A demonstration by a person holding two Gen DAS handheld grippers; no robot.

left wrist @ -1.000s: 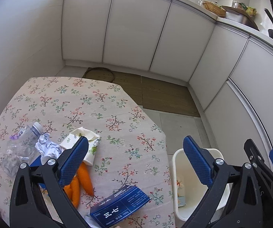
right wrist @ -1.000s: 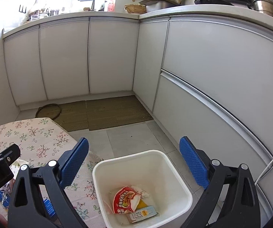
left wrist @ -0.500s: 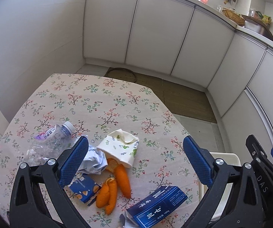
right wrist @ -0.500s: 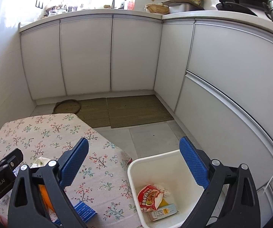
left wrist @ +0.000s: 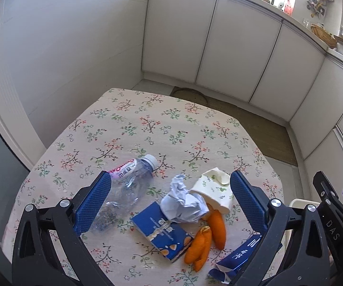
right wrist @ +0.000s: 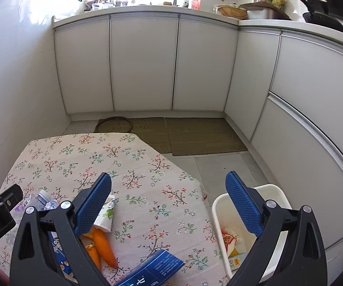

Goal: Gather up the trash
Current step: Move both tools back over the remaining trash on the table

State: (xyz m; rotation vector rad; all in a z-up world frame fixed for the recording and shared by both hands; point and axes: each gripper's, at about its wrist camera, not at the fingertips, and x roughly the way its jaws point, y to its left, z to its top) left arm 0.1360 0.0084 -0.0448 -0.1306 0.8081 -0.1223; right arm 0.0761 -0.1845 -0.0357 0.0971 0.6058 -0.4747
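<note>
Trash lies at the near end of a floral-clothed table (left wrist: 147,124): a clear plastic bottle (left wrist: 123,188), crumpled paper (left wrist: 183,202), a crushed paper cup (left wrist: 214,193), a small blue carton (left wrist: 164,233), orange carrots (left wrist: 207,236) and a blue box (left wrist: 240,257). My left gripper (left wrist: 169,200) hovers open above the pile, holding nothing. My right gripper (right wrist: 169,202) is open and empty over the table's right side, between the carrots (right wrist: 102,245) and the white bin (right wrist: 219,214). The blue box (right wrist: 152,271) lies just below it. The bin holds a red wrapper (right wrist: 228,238).
White cabinets (right wrist: 145,64) line the back and right walls, with a cluttered counter on top. Woven mats (right wrist: 195,133) cover the floor beyond the table. A white wall (left wrist: 64,47) runs along the table's left side. The bin stands on grey tile at the table's right.
Both grippers have swung left, from over the bin toward the table. The trash pile now sits between the left gripper's fingers; the bin has slid to the right edge.
</note>
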